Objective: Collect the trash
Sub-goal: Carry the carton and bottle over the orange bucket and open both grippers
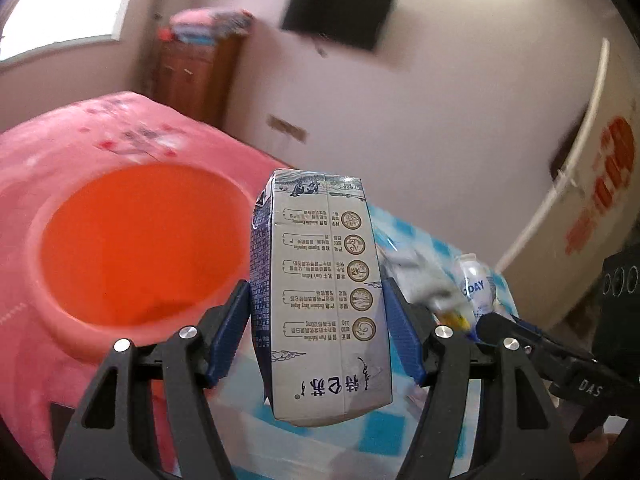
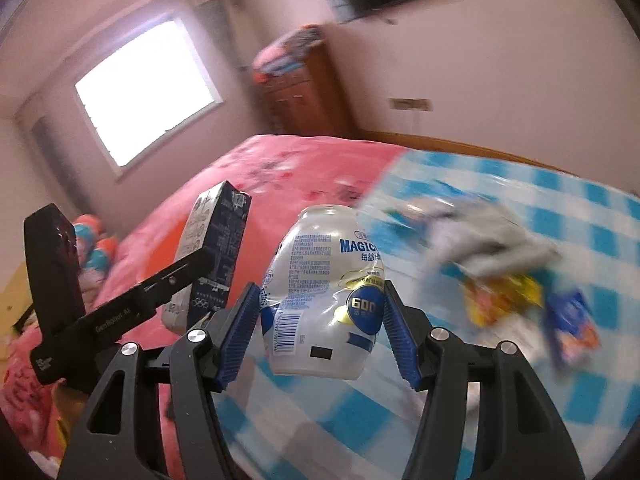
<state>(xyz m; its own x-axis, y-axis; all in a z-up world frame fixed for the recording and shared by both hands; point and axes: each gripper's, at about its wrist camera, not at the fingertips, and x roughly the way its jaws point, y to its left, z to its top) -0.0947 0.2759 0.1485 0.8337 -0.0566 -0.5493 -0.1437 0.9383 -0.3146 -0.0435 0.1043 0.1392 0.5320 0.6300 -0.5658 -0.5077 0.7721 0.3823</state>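
Your left gripper (image 1: pixel 316 328) clamps the grey printed milk carton (image 1: pixel 320 300) mid-body beside the orange plastic bin (image 1: pixel 140 240). Your right gripper (image 2: pixel 320 328) pinches the dented clear plastic drink bottle (image 2: pixel 324 296) above the bed. Both look empty, light, crushable: squeeze gently.

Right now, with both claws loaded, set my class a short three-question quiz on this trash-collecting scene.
1. True or false: the left claw grips a milk carton.
2. What does the right claw hold: A) spoon B) plastic bottle C) sock?
3. Fill in: the orange bin sits on the ___ bedspread.

Key: 1 true; 2 B; 3 pink.
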